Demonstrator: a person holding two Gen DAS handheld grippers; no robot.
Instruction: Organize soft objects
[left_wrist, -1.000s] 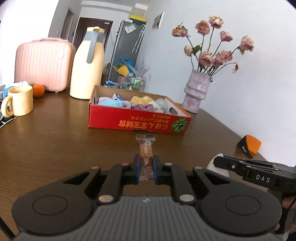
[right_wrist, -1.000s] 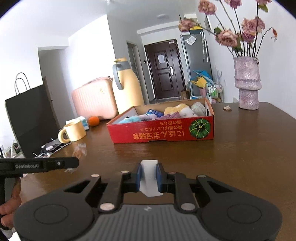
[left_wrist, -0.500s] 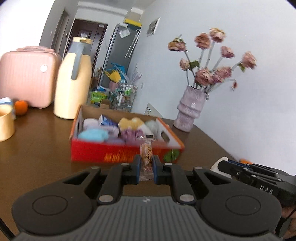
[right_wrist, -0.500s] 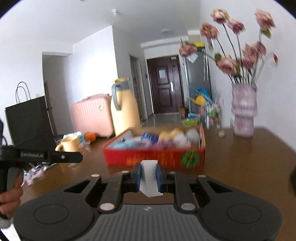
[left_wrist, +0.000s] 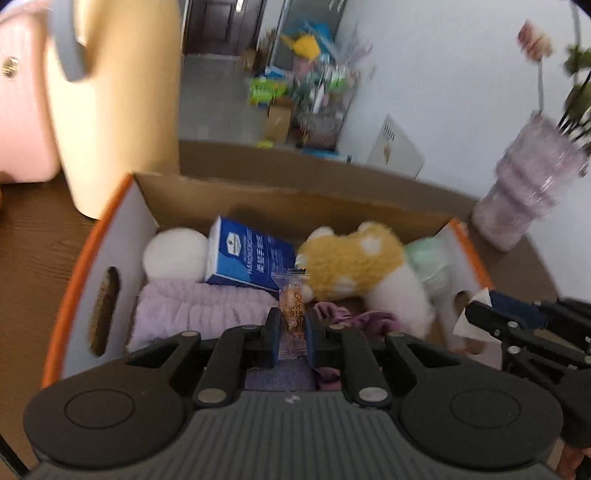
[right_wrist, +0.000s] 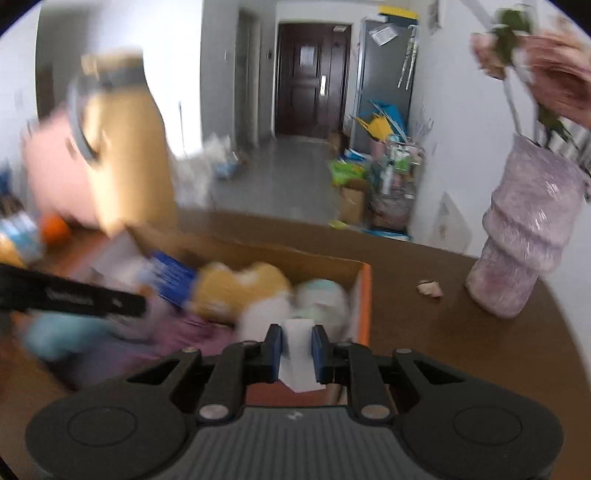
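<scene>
the wooden table (right_wrist: 461, 354) carries an open cardboard box (left_wrist: 92, 266) with orange outer walls and an oval handle hole in its left end. the box is crowded: a lilac towel (left_wrist: 192, 314) along the near left, a yellow-and-white plush toy (left_wrist: 354, 262) at the middle right, a white round soft piece (left_wrist: 173, 254) in the far left corner, a blue tissue pack (left_wrist: 247, 258) leaning between the two, a pale green soft item (left_wrist: 428, 258) against the right end, and a crumpled purple cloth (left_wrist: 354, 317) near the front. just beyond the box's far left corner stand a cream thermos jug (left_wrist: 118, 103) and a pink case (left_wrist: 22, 110); a lilac vase (right_wrist: 528, 236) sits well apart on the right, with bare tabletop and one small scrap (right_wrist: 428, 288) between it and the box.

the left gripper (left_wrist: 291, 332) hangs over the box's near middle, its fingers pinched narrow on a small wrapped snack (left_wrist: 293, 306). the right gripper (right_wrist: 297, 347), over the box's right end, is clamped on a white folded tissue (right_wrist: 297, 350).
</scene>
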